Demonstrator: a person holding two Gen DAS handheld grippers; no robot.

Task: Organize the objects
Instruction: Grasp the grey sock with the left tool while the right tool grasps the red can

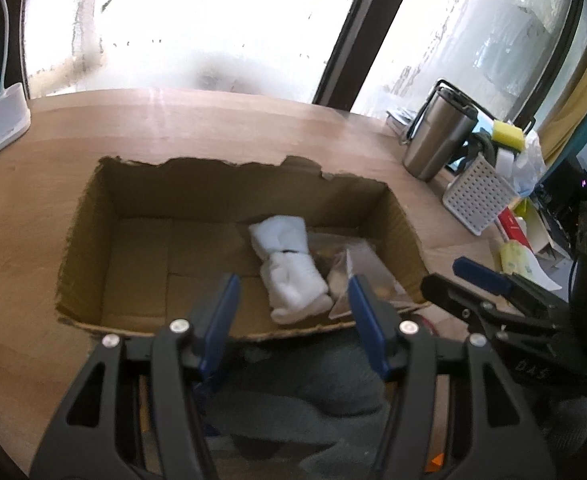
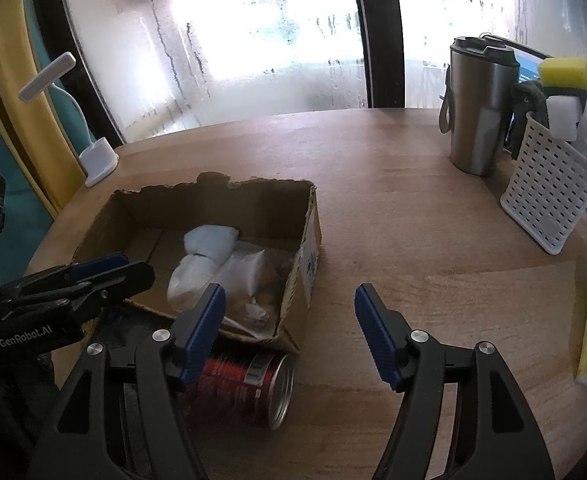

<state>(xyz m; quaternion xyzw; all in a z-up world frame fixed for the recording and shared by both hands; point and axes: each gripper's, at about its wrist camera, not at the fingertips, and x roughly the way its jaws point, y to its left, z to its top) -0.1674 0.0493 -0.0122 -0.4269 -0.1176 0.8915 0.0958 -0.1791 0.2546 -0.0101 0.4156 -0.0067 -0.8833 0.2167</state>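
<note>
Your left gripper (image 1: 291,300) hangs over the near wall of the torn brown cardboard box (image 1: 93,216), its blue pads spread apart with nothing between them. Your right gripper (image 2: 289,312) is likewise parted and empty, poised over the wooden tabletop (image 2: 413,240) just right of the box. Nearest to you, a red metal can (image 2: 249,384) lies on its side on the table, close against the box's near corner and partly behind your right gripper's left finger.

Inside the box, a rolled white cloth bundle (image 1: 289,268) rests toward the right end, touching a clear plastic bag (image 1: 365,276) beside it.

Farther off to the right stand a steel travel tumbler with a dark lid (image 2: 479,108) and a white perforated plastic basket (image 2: 549,200) holding a yellow sponge (image 2: 565,70). At the far left, a white lamp base (image 2: 99,160) sits by the window.
</note>
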